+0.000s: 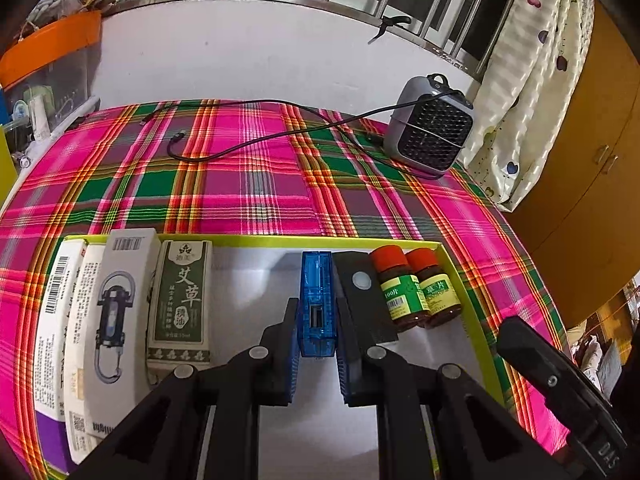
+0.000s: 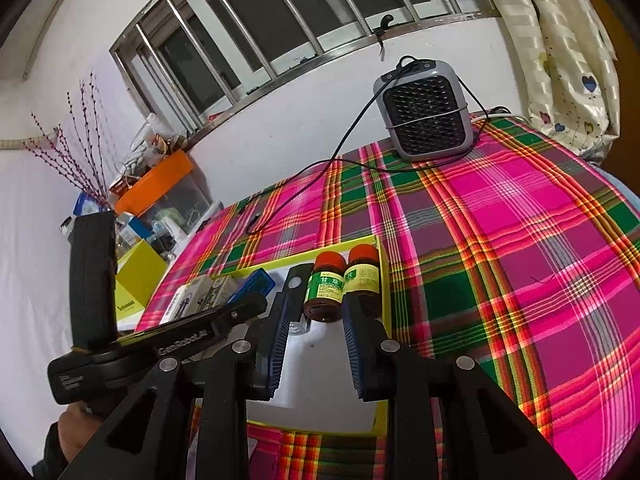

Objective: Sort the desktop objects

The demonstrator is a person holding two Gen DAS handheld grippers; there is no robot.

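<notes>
A yellow-rimmed tray (image 1: 260,241) with a white floor lies on the plaid cloth. My left gripper (image 1: 318,312) is shut on a blue see-through box (image 1: 317,280), held upright over the tray's middle. To its right lie a black flat device (image 1: 366,300) and two brown bottles with red caps (image 1: 400,292) (image 1: 434,290). Left of it lie a green herb-oil box (image 1: 182,300) and white cartons (image 1: 120,312). My right gripper (image 2: 314,312) hovers low over the tray's near right corner, open and holding nothing. The bottles (image 2: 324,290) stand just beyond its fingertips.
A grey fan heater (image 1: 432,124) stands at the cloth's far right, with its black cable (image 1: 240,148) trailing across the back. An orange-lidded clear bin (image 1: 48,52) and a yellow box (image 2: 136,280) crowd the left side. Curtain and a wooden cabinet (image 1: 592,140) are on the right.
</notes>
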